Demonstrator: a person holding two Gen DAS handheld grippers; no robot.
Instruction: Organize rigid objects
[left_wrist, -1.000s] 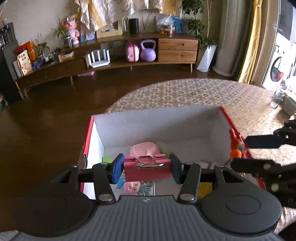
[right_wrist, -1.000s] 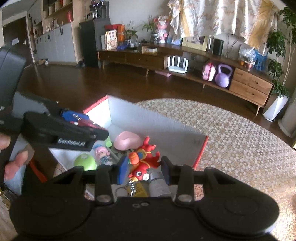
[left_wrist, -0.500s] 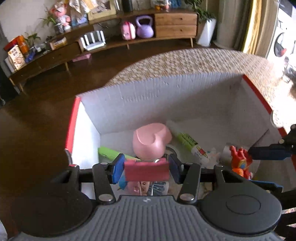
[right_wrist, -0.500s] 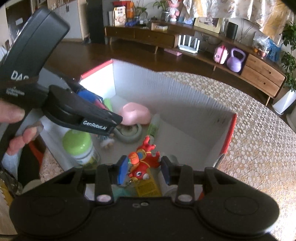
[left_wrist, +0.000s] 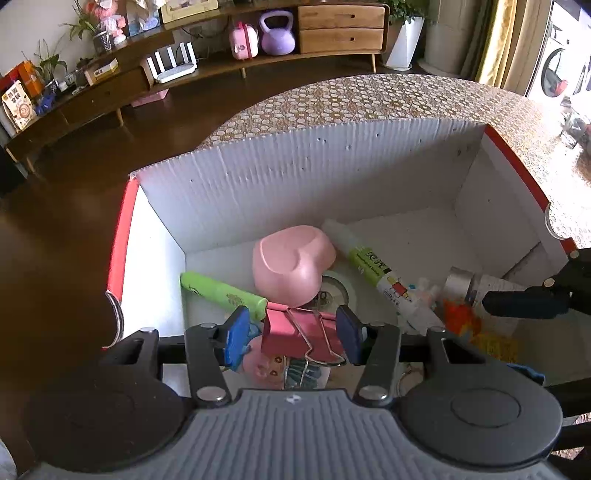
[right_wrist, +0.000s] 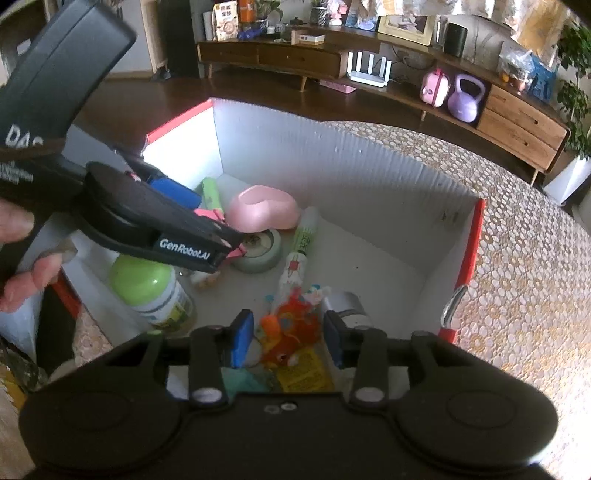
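My left gripper (left_wrist: 293, 336) is shut on a pink binder clip (left_wrist: 295, 330), held low inside the white box with a red rim (left_wrist: 295, 177). From the right wrist view the same left gripper (right_wrist: 225, 245) reaches in from the left with the clip (right_wrist: 208, 214) in it. My right gripper (right_wrist: 288, 339) hangs over the box's near right corner and its jaws are opening. A red and orange toy figure (right_wrist: 291, 325) sits blurred between the pads, with a gap on each side. One right finger (left_wrist: 524, 304) shows at the left view's right edge.
In the box lie a pink heart-shaped dish (left_wrist: 291, 262), a green tube (left_wrist: 221, 293), a glue pen (left_wrist: 373, 266), a round grey ring (right_wrist: 258, 247), a green-capped bottle (right_wrist: 147, 284) and a silver can (right_wrist: 347, 306). The box stands on a patterned table (right_wrist: 517, 258).
Both grippers have sunk from above the box's rim down into it. The right jaws have widened and the red toy now sits loose and blurred between them. The left still grips the clip.
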